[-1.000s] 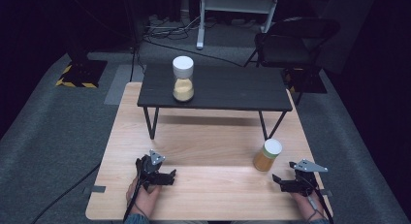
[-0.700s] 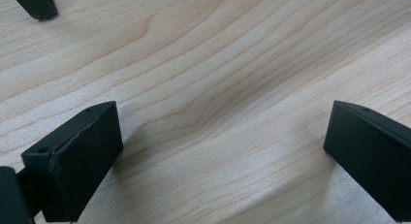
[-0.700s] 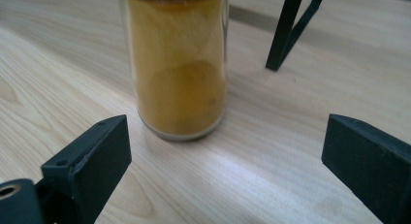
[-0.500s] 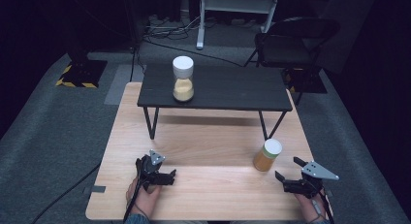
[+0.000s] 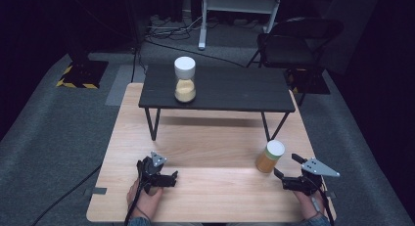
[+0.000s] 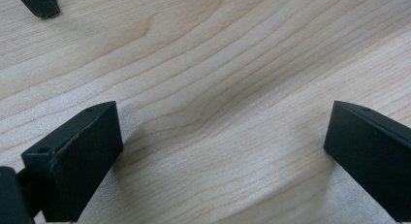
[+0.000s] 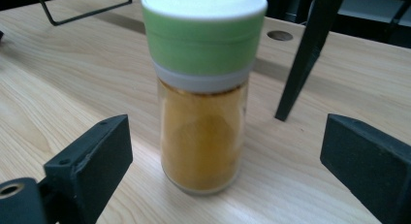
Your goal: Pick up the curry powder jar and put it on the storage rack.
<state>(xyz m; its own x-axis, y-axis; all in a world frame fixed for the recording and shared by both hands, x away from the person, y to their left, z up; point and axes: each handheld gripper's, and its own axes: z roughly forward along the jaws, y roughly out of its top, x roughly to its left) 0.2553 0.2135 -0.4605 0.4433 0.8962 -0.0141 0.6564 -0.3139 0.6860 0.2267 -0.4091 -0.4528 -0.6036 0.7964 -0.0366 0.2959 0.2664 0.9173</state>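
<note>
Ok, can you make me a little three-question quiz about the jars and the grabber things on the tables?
1. True or false: the right gripper is squeezing the green-capped jar.
2. Where does the white-capped jar stand? A) on the wooden table B) on the black table C) on the floor
3. Fill in: the left gripper has only bare ____ between its jaws.

Key
1. False: its jaws stand open on either side of the jar, apart from it.
2. B
3. Wood, the wooden table.
</note>
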